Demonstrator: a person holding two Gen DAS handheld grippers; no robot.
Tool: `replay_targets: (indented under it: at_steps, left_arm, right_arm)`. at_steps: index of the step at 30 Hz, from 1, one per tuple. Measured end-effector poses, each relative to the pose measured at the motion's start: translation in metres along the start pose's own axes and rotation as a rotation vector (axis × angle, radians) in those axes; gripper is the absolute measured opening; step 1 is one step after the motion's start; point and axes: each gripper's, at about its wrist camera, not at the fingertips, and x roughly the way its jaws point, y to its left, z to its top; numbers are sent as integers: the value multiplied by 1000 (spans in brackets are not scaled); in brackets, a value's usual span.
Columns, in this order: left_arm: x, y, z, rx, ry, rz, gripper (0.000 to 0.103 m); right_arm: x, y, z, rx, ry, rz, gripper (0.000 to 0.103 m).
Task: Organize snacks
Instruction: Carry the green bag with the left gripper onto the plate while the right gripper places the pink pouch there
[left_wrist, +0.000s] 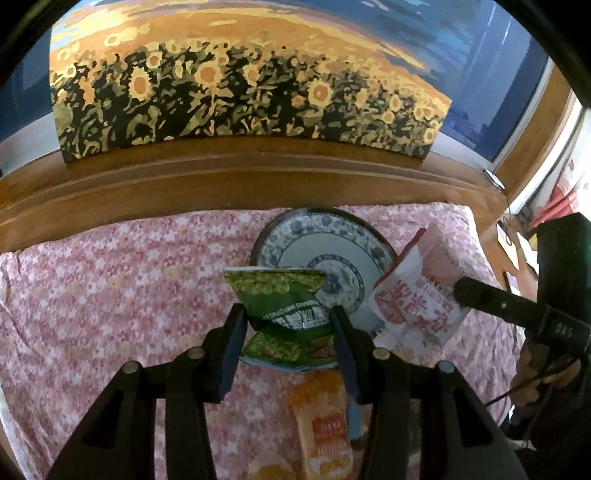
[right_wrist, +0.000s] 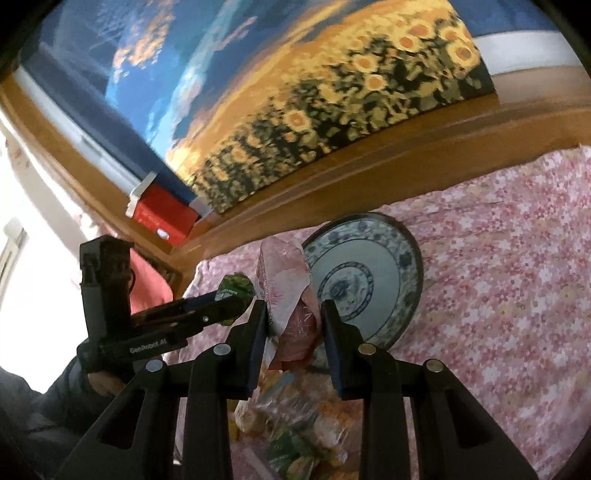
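My left gripper (left_wrist: 289, 317) is shut on a green snack packet (left_wrist: 286, 302), held above the pink flowered cloth just in front of a blue-patterned plate (left_wrist: 295, 232). My right gripper (right_wrist: 294, 314) is shut on a pink and white snack packet (right_wrist: 286, 280), next to the same plate (right_wrist: 391, 236). In the left wrist view that pink packet (left_wrist: 417, 295) hangs at the plate's right side from a dark finger (left_wrist: 491, 299). In the right wrist view the left gripper's fingers (right_wrist: 221, 306) and a bit of the green packet (right_wrist: 238, 286) show at the left.
Several more snack packets (left_wrist: 323, 424) (right_wrist: 295, 417) lie on the flowered cloth (left_wrist: 110, 295) below the grippers. A wooden headboard ledge (left_wrist: 258, 177) carries a sunflower painting (left_wrist: 240, 92) behind the plate. A red box (right_wrist: 162, 214) sits at the ledge's end. A hand (right_wrist: 107, 382) holds the left gripper.
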Motion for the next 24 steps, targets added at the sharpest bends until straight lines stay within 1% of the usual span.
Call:
replay_targets:
  at_steps: [4, 7, 11, 14, 15, 18, 19, 20, 22, 23, 24]
  left_arm:
    - [13, -2, 7, 0, 5, 2, 48]
    - [21, -6, 9, 15, 17, 3, 48]
    - [30, -9, 8, 25, 30, 1, 48]
    - [39, -8, 5, 14, 52, 6, 48]
    - [42, -8, 4, 13, 59, 13, 48]
    - [46, -9, 1, 17, 72, 17, 49]
    - [47, -10, 1, 18, 75, 20, 49]
    - [47, -11, 0, -9, 122, 59, 49]
    - [49, -10, 0, -26, 127, 49, 49]
    - [50, -11, 1, -18, 94, 27, 49]
    - [50, -10, 1, -34, 83, 36, 49]
  right_arm:
    - [12, -19, 4, 74, -2, 25, 30]
    - [26, -32, 4, 121, 23, 12, 30]
    - [40, -32, -4, 105, 83, -22, 30]
    - [42, -35, -8, 135, 80, -28, 31]
    - [43, -35, -8, 141, 79, -40, 31]
    - [49, -37, -10, 137, 113, -119, 33]
    - [50, -38, -11, 141, 118, -130, 33]
    - [51, -38, -12, 148, 119, -133, 33]
    - [50, -37, -14, 146, 117, -138, 33]
    - [50, -36, -14, 139, 117, -143, 33]
    - [50, -34, -14, 128, 119, -146, 33]
